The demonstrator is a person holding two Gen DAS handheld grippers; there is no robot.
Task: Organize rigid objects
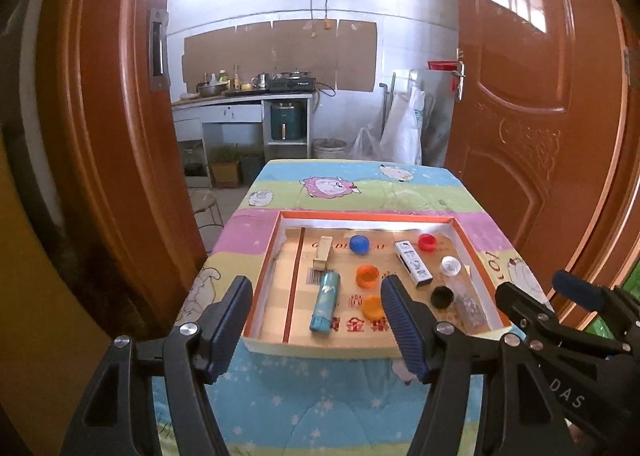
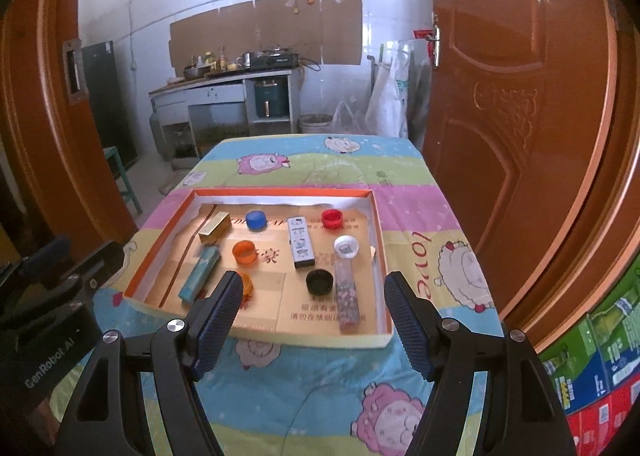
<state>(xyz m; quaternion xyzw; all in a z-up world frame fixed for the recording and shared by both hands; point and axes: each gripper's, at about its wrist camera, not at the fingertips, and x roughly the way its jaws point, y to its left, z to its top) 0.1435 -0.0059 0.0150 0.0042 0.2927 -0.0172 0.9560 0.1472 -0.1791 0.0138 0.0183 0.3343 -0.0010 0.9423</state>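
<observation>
- Two grippers are mine to report; through the left wrist camera I see my left gripper [image 1: 316, 320] released, jaws wide apart and holding nothing, hovering over the near edge of the orange-rimmed shallow box [image 1: 478, 256] on the cartoon-sheep cloth [image 1: 320, 408].
- Inside that box lie a teal lighter [image 1: 325, 302], a gold lighter [image 1: 322, 252], a blue cap [image 1: 359, 244], two orange caps [image 1: 367, 276] [image 1: 372, 307], a white printed lighter [image 1: 413, 264], a red cap [image 1: 427, 242], a white cap [image 1: 451, 266] and a black cap [image 1: 442, 296], all apart from one another.
- My right gripper [image 1: 532, 290] shows at the right edge; I cannot tell its state from there.
- Through the right wrist camera my right gripper [image 2: 314, 318] is released too, jaws spread and empty, above the box's near wall [image 2: 340, 340].
- A glittery clear tube [image 2: 347, 292] lies just beside the black cap [image 2: 319, 281], with its far end at the white cap [image 2: 346, 246].
</observation>
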